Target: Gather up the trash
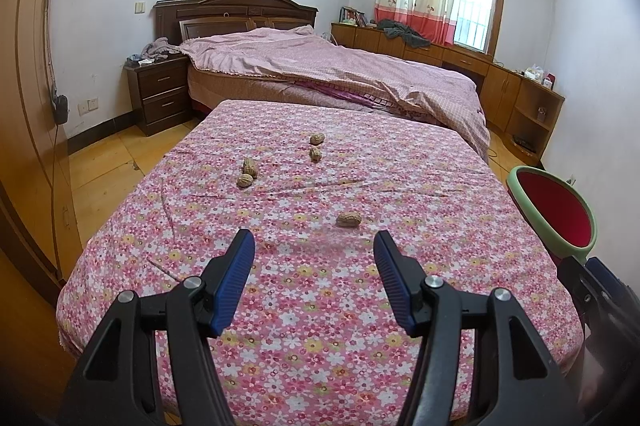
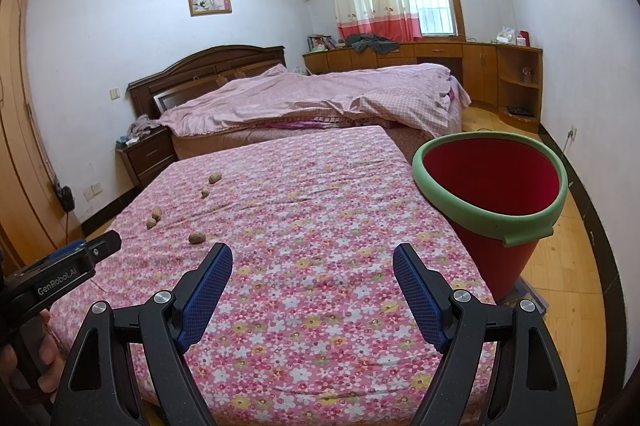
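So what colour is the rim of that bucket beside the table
The bucket's rim is light green; the rest of the bucket is red. The right wrist view shows it best.

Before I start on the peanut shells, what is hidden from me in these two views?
- Red bin with green rim: base cut off by the floral-covered table, right view; partly hidden by the right gripper in the left view.
- Small brown speck: too small to identify, left view.

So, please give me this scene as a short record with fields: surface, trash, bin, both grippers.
surface: floral cloth
trash: five peanuts; nearest peanut, the others farther back
bin: red bin with green rim, off the cloth's right edge
left gripper: open, empty
right gripper: open, empty
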The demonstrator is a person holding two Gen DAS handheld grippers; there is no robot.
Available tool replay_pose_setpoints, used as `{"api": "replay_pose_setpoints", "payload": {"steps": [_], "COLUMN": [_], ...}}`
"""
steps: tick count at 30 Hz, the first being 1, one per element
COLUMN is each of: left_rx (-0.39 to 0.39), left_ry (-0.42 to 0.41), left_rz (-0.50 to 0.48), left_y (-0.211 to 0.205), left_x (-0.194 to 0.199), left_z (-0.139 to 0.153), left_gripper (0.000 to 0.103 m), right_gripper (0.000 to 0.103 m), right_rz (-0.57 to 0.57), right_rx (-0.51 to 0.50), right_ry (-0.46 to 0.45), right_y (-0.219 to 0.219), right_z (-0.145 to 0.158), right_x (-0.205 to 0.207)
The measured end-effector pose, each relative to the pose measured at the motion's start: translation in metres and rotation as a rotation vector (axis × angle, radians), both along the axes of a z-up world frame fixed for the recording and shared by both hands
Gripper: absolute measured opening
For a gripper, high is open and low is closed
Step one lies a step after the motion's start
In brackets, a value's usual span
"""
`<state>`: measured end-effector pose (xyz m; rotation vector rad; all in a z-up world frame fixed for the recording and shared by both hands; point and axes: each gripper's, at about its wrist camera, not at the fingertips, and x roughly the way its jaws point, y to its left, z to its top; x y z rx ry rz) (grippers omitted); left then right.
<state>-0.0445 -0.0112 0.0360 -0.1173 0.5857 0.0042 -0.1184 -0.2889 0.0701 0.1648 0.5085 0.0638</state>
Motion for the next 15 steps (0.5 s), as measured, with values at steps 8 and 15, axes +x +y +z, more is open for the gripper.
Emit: {"api": "replay_pose_setpoints", "payload": {"steps": [8, 15], "left_rx": [0.0, 0.005], "left_ry": [-0.004, 0.008], "left_rz": [0.0, 0.003], "left_y": [-0.0005, -0.0009], "left_x": [-0.0002, 0.0014], "left_z": [0.0015, 0.0012], "left_gripper": [0.062, 0.062], "right_gripper": [0.083, 0.083], "right_rz": [0.0, -0.002], "right_rx": [-0.002, -0.003], "right_ry": [-0.002, 0.009], "right_y": [0.0, -0.0012], "right_z": [-0.0023, -0.002], "right_x": [-0.0005, 0.0027]}}
